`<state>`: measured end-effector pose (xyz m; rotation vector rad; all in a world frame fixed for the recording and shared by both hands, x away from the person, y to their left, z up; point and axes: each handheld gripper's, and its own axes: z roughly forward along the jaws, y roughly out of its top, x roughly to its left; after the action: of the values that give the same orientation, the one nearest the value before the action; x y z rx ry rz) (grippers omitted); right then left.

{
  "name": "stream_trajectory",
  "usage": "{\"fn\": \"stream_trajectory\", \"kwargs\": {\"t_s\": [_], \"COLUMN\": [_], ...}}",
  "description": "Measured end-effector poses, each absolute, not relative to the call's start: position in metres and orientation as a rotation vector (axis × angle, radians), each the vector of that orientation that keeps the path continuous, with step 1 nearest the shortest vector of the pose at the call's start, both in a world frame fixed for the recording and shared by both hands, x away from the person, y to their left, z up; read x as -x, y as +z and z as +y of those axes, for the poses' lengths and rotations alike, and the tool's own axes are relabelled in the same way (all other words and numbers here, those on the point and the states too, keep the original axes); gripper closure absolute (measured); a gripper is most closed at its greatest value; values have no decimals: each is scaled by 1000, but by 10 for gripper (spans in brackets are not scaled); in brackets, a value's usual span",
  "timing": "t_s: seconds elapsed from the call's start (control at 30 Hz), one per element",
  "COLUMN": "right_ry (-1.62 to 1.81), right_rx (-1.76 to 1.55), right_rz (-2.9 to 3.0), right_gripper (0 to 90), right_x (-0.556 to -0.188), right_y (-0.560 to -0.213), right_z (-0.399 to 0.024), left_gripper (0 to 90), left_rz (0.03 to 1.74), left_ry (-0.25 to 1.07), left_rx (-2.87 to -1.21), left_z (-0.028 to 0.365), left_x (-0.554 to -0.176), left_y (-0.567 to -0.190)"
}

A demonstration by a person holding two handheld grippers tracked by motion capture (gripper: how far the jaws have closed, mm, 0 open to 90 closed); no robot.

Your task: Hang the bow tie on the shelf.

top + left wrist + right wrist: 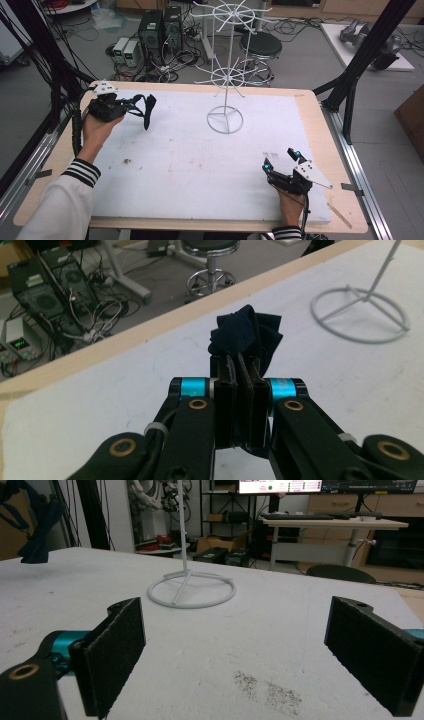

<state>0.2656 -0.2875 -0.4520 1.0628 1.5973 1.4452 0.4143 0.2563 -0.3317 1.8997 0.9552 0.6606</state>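
Observation:
A dark navy cloth [148,110] hangs from my left gripper [134,106] above the table's far left part. In the left gripper view that gripper [242,371] is shut on the cloth [246,335], which bunches up just past the jaws. A white wire rack [226,65] with spoked rings stands on its round base at the middle back. My right gripper [281,160] rests near the front right of the white sheet, jaws wide apart. The right gripper view has this open gripper [235,645] with nothing between its pads and the rack's base [191,590] ahead.
The white sheet [200,160] covers most of the wooden table [320,115]. Black frame posts [360,60] stand at the right edge and dark cables at the left. Computers, a stool [260,47] and cable bundles lie on the floor beyond the far edge.

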Motion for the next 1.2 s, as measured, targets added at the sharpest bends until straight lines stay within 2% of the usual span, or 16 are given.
{"fn": "stream_trajectory", "kwargs": {"t_s": [0.53, 1.2], "right_ry": [1446, 1447], "right_rx": [-1061, -1062], "right_rz": [1598, 1598], "right_gripper": [85, 84], "right_x": [-265, -265], "right_y": [-452, -452], "right_z": [-287, -287], "left_gripper": [860, 860], "left_rz": [776, 522], "left_ry": [649, 458], "left_rx": [-1898, -1848], "left_z": [208, 153], "left_x": [-402, -395], "left_y": [-304, -289]}}
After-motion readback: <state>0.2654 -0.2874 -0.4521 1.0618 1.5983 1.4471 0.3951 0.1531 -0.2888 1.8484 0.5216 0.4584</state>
